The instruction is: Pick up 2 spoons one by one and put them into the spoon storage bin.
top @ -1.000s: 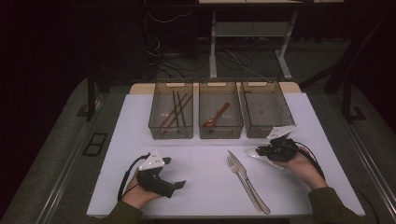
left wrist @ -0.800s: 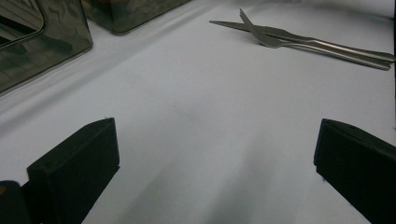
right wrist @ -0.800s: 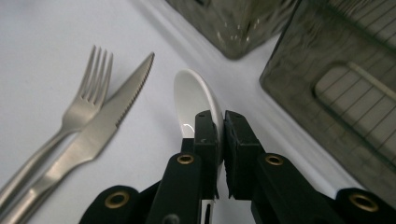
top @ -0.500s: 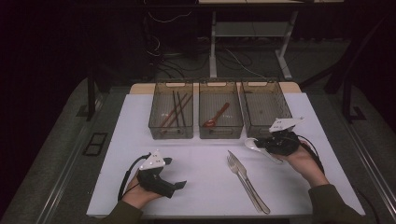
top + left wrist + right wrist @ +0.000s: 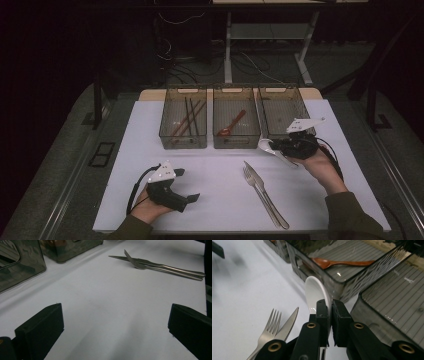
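No writing can be read. On the white worktop [image 5: 215, 170] stand three clear bins [image 5: 284, 112]; a fork [image 5: 260, 192] and knife [image 5: 267, 197] lie near. The right claw [image 5: 280, 146], clenched on a white spoon [image 5: 317, 293], has risen before the right bin. The left claw [image 5: 192, 198] rests released.

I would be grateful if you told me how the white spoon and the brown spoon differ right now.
The white spoon is clamped in the right claw and off the table; the brown spoon lies flat in the middle bin. The white one is pale and glossy, the brown one reddish and looks wooden. The white bowl looks broader. Both are spoons beside the same bins.
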Available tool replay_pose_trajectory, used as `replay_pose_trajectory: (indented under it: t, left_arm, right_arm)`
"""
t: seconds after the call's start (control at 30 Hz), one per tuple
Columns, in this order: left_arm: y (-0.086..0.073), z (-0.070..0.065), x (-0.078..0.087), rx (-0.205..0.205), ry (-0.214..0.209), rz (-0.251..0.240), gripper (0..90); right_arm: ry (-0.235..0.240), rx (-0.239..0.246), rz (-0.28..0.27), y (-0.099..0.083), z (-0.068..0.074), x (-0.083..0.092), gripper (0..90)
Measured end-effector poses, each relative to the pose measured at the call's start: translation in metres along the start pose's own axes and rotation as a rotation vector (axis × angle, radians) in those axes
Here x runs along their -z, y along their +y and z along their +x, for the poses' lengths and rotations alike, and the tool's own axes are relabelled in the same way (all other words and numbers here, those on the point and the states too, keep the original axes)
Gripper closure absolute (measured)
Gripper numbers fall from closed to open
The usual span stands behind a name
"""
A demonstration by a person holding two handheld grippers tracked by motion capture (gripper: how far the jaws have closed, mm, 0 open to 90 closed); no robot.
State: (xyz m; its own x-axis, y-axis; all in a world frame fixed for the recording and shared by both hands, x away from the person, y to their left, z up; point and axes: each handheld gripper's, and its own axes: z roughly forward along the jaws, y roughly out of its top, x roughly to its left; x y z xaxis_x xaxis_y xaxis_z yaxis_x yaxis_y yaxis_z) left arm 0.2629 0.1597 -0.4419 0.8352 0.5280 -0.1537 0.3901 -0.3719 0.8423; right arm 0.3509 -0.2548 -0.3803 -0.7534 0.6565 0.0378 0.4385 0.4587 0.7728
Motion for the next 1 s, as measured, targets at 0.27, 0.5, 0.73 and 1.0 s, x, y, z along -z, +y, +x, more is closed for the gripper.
replay_pose_trajectory:
  t: [0.27, 0.5, 0.73, 1.0]
  left_arm:
    - [0.000, -0.002, -0.002, -0.017, -0.003, 0.014, 0.0]
    - [0.001, -0.002, -0.001, -0.022, -0.003, 0.015, 0.0]
    - [0.001, -0.003, -0.002, -0.027, -0.002, 0.018, 0.0]
    - [0.001, -0.004, -0.002, -0.043, 0.003, 0.031, 0.0]
  right_arm:
    - [-0.007, 0.005, -0.035, 0.025, -0.001, -0.007, 83.5]
    - [-0.026, 0.035, -0.050, 0.055, 0.000, -0.012, 83.6]
    - [-0.038, 0.036, -0.057, 0.081, -0.002, -0.025, 83.6]
    - [-0.041, 0.023, -0.071, 0.100, -0.008, -0.046, 83.6]
